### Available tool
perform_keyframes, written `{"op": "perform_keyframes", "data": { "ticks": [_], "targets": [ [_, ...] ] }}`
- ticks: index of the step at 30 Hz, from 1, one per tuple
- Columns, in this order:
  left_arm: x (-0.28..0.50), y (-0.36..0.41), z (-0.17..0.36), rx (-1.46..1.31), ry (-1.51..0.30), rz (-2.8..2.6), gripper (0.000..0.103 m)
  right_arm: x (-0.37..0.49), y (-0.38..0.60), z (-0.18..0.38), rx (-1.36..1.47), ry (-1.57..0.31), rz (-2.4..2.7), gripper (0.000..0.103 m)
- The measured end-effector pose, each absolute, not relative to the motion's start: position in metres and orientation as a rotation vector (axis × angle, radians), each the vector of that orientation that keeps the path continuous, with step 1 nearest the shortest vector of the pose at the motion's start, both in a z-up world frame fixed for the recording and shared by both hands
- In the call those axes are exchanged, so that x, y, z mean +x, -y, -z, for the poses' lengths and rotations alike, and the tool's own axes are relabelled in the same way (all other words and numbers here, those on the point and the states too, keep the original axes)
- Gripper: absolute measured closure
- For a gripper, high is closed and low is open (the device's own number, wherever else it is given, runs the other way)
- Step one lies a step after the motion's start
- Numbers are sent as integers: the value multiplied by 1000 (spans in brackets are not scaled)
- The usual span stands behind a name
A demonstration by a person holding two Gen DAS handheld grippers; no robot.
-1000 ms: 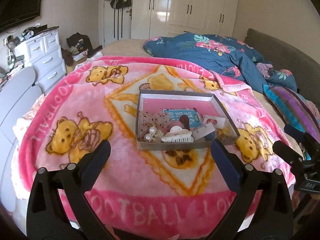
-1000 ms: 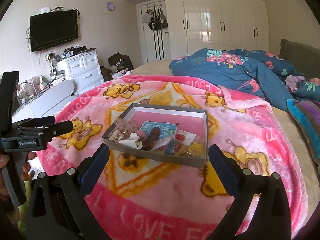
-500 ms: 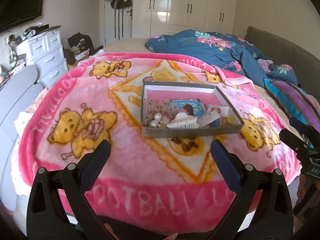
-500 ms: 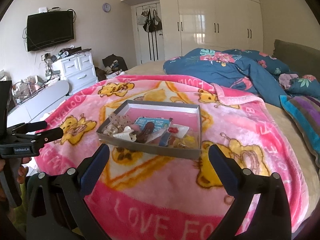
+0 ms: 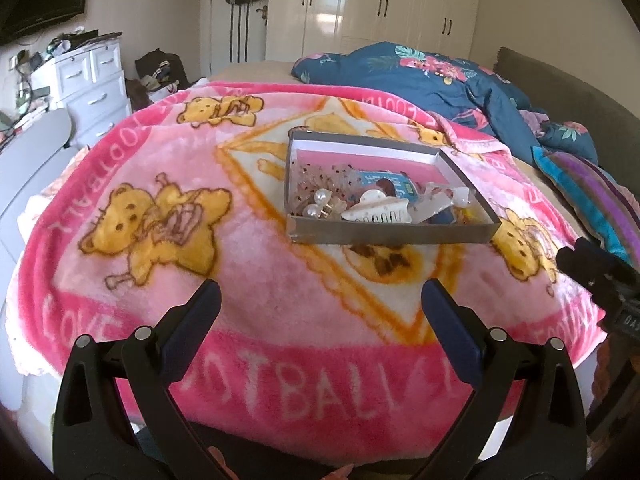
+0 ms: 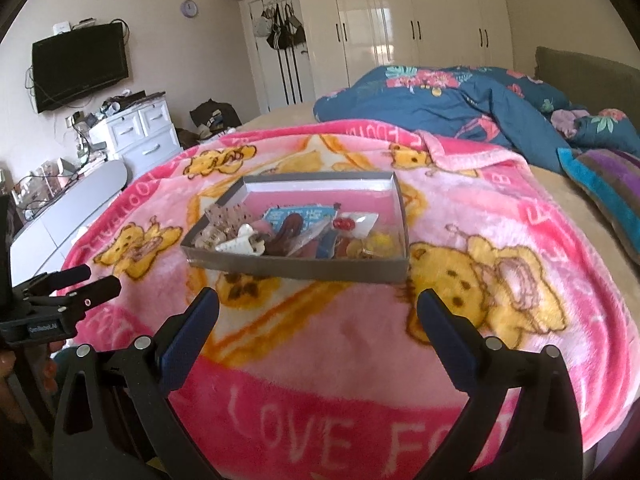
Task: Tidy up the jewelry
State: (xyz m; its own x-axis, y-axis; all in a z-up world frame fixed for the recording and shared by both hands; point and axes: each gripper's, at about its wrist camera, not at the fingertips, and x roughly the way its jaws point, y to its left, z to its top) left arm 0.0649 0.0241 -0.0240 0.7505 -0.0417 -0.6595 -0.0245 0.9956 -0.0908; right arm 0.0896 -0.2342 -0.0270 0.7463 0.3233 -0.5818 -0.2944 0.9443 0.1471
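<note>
A shallow grey box [image 5: 392, 237] [image 6: 304, 270] with a pink floor sits on the pink bear blanket [image 5: 160, 208] [image 6: 480, 264]. It holds a heap of hair clips and jewelry: a white claw clip [image 5: 380, 211] [image 6: 240, 242], pearl pieces [image 5: 316, 204], a blue card [image 5: 400, 186] [image 6: 300, 216], a dark brown clip [image 6: 289, 227], a red bead item [image 6: 344, 223]. My left gripper [image 5: 320, 300] is open and empty, hovering near the bed's front edge, short of the box. My right gripper [image 6: 318, 300] is open and empty, also short of the box.
A blue floral duvet [image 5: 432, 76] [image 6: 460, 96] lies bunched at the back right, with a striped pillow [image 5: 592, 196] [image 6: 608, 188] beside it. White drawers [image 5: 92, 76] [image 6: 140, 132], a wall TV [image 6: 80, 66] and wardrobes [image 6: 400, 28] stand beyond the bed.
Both grippers have drawn back and lowered a little from the box, which now looks slightly farther away. Both stay open and empty. Nothing in the box has moved.
</note>
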Motion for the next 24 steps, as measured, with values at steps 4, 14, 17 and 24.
{"op": "perform_keyframes", "data": {
  "ticks": [4, 14, 17, 24],
  "targets": [
    [67, -22, 28, -88, -715, 7, 9, 91, 228, 42, 33, -666, -330, 4],
    [72, -21, 40, -100, -749, 26, 9, 92, 216, 55, 20, -701, -353, 4],
    [71, -22, 39, -102, -751, 22, 9, 91, 216, 54, 19, -701, -352, 4],
    [70, -22, 40, -95, -757, 21, 9, 92, 216, 53, 20, -700, -353, 4]
  ]
}}
